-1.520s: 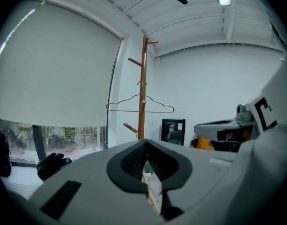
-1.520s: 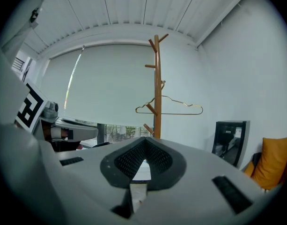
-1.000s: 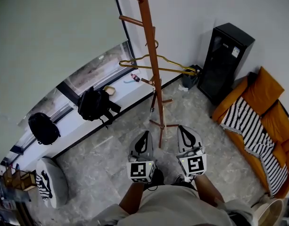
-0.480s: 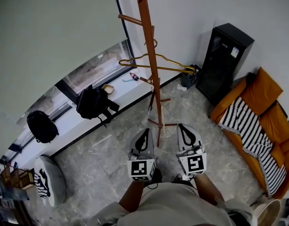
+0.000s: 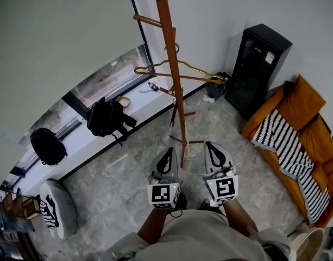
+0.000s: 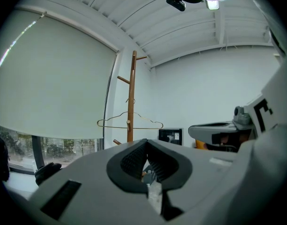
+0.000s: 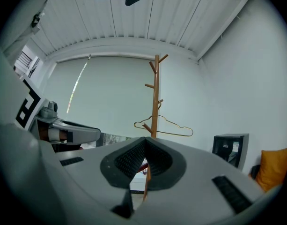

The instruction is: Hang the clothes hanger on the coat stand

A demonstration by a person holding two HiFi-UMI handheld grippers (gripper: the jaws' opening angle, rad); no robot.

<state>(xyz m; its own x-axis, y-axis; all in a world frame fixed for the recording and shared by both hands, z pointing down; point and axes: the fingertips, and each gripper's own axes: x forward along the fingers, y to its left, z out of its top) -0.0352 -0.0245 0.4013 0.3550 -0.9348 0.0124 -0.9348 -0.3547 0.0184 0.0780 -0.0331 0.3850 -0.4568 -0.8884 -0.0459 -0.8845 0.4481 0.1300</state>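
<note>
Quickly, head view first: left gripper (image 5: 166,159) and right gripper (image 5: 212,151) are held side by side in front of the person, low in the picture, both pointing toward the foot of the coat stand (image 5: 167,37). Neither touches anything. The clothes hanger (image 5: 194,79) – thin gold wire – hangs on the stand about halfway up the pole, well apart from both grippers. A black cabinet (image 5: 258,69) stands against the wall to the right of the stand.

Left gripper view: left gripper (image 6: 146,161) has its jaws pressed together, pads meeting at the tips, nothing pinched between them. Beyond the jaws, the coat stand (image 6: 131,93) rises upright with the clothes hanger (image 6: 143,128) on it, hanging level.

Right gripper view: right gripper (image 7: 144,161) is also closed tight, pads together, empty. The coat stand (image 7: 156,93) shows straight ahead past the jaws, and the clothes hanger (image 7: 173,132) hangs from it – tilted slightly down to the right.
</note>
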